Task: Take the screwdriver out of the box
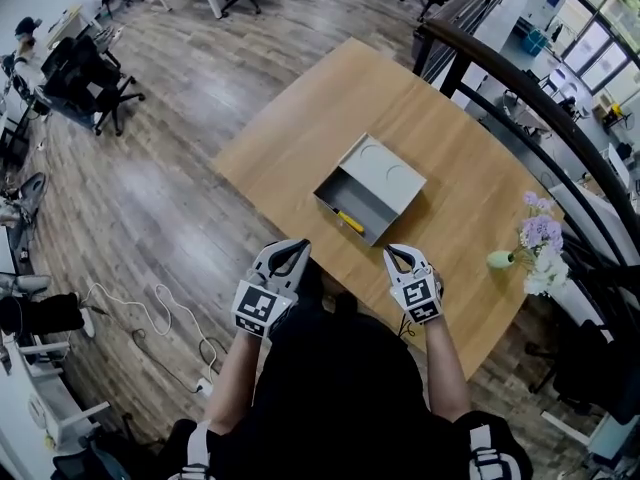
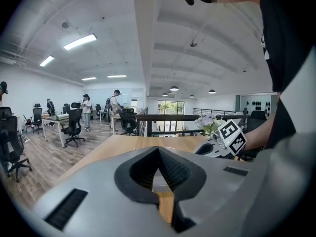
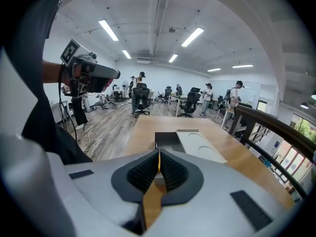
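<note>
With left claw [image 1: 301, 245] and right claw [image 1: 389, 252] pressed together, empty: spread right, reach toward ten o'clock for screwdriver [image 1: 350, 220] in box [image 1: 390, 183].

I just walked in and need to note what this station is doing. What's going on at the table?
A person stands at the wooden table with a gripper in each hand. The left gripper and the right gripper are both shut and empty, and both are held near the table's near edge, short of the grey box. The box is open on the side facing the person, and the yellow screwdriver lies inside it, untouched. A vase of flowers stands off to the right.
</note>
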{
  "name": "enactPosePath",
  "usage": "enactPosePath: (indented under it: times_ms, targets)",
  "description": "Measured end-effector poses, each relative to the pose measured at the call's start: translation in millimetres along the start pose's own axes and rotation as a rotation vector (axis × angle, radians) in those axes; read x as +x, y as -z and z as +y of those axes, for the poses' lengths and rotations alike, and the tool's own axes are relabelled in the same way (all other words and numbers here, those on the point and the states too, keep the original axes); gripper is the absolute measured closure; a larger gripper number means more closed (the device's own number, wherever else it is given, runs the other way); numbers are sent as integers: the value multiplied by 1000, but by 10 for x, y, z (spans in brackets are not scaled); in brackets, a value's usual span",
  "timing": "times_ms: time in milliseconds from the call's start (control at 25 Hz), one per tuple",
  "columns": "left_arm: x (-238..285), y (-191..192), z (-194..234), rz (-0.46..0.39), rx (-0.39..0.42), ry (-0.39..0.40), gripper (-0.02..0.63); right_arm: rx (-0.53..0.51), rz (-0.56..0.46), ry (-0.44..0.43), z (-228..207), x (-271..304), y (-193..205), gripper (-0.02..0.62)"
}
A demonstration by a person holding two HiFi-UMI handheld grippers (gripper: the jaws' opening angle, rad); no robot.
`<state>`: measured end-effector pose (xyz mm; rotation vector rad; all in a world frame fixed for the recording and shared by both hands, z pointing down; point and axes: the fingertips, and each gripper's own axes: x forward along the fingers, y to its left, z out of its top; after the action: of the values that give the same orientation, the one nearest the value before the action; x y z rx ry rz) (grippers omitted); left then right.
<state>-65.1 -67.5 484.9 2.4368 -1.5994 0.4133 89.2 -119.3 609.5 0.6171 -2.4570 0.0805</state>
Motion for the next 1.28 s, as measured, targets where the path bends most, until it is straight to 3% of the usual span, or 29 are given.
enactPosePath:
  times_ms: [320, 800, 1280]
  targets:
    - [272, -76, 346, -2, 1, 62, 584, -19, 79, 13, -59, 207, 11, 569]
    - [870, -194, 865, 13, 18, 195, 584, -94, 265, -57, 73, 819, 140, 568]
    - [1380, -203, 1021, 29, 25, 378, 584, -18, 452, -86, 2, 1224, 405, 568]
